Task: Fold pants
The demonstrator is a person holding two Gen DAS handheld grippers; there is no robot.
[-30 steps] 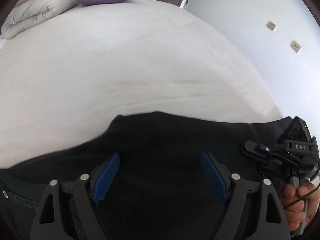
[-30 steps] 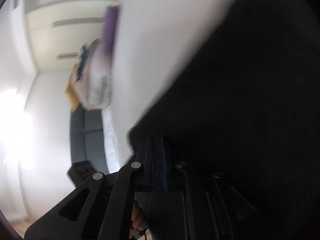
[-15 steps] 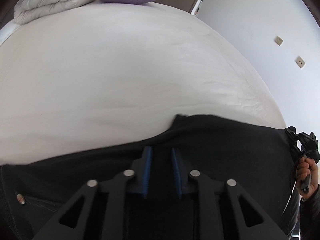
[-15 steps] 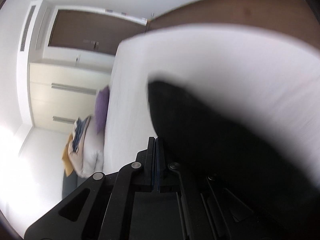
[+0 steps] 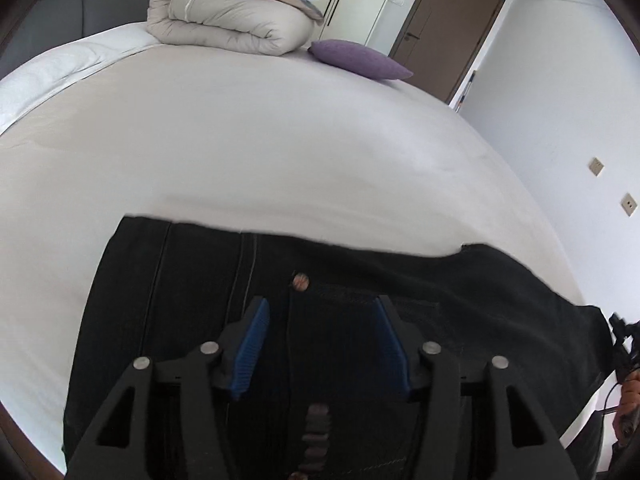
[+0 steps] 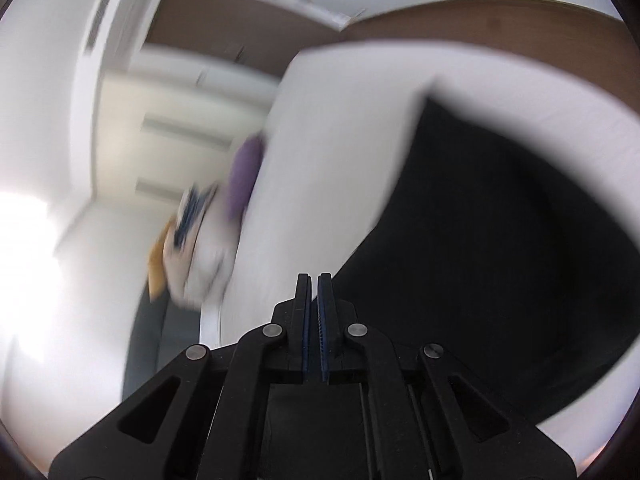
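Your right wrist view was smeared with motion blur, so the wardrobe, the door and the bedding at the head of the bed were little more than streaks, and the near end of the dark pants (image 6: 500,240) ran out of sight behind the tool body. In it your right gripper (image 6: 314,308) had its blue pads pressed nearly together with only a sliver between them; whether any cloth sat in that sliver I could not tell. Your left wrist view was sharp and showed what the other could not: the black jeans lay across the near part of the white bed (image 5: 248,148), waistband toward the camera, with a copper rivet (image 5: 300,280) and seam stitching visible. Your left gripper (image 5: 320,344) hovered over the waist area with its blue fingers (image 5: 250,344) spread wide, holding nothing. A rolled beige duvet (image 5: 228,20) and a purple cushion (image 5: 356,58) sat well apart from the pants at the far end. Your right hand was cut off at the frame's right edge.
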